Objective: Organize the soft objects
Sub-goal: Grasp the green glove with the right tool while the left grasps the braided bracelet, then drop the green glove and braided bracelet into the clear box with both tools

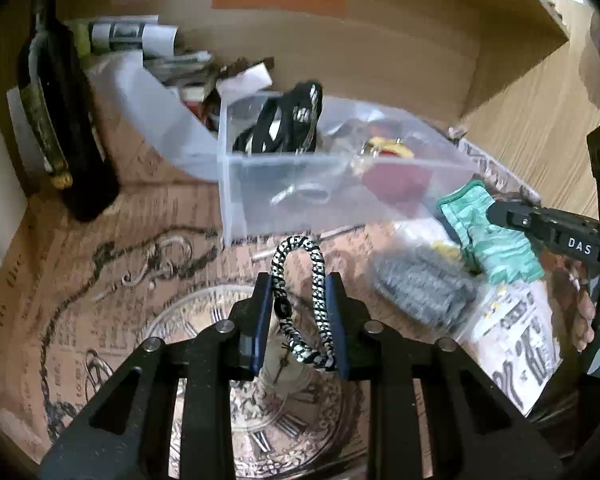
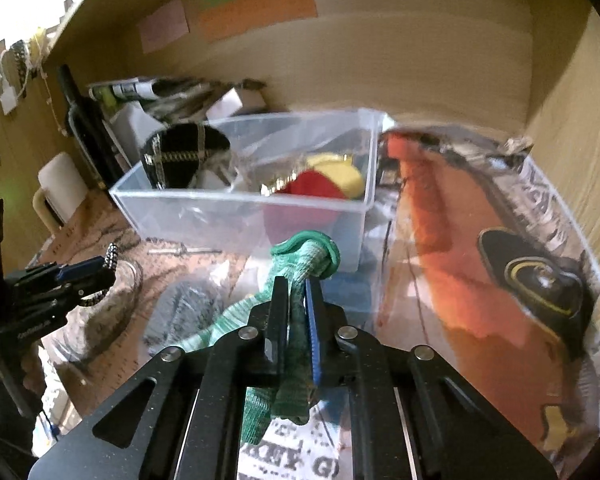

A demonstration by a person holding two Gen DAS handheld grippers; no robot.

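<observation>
My left gripper is shut on a black-and-white braided cord loop and holds it above the printed table cover, short of the clear plastic bin. My right gripper is shut on a green sock just in front of the same bin. The sock also shows at the right of the left wrist view, held in the right gripper. The bin holds a black patterned item and a red-and-yellow soft item.
A grey knitted item in a plastic bag lies on the table between the grippers. A dark bottle and a white mug stand at the left. An orange printed bag lies to the right of the bin. Wooden walls close the back and right.
</observation>
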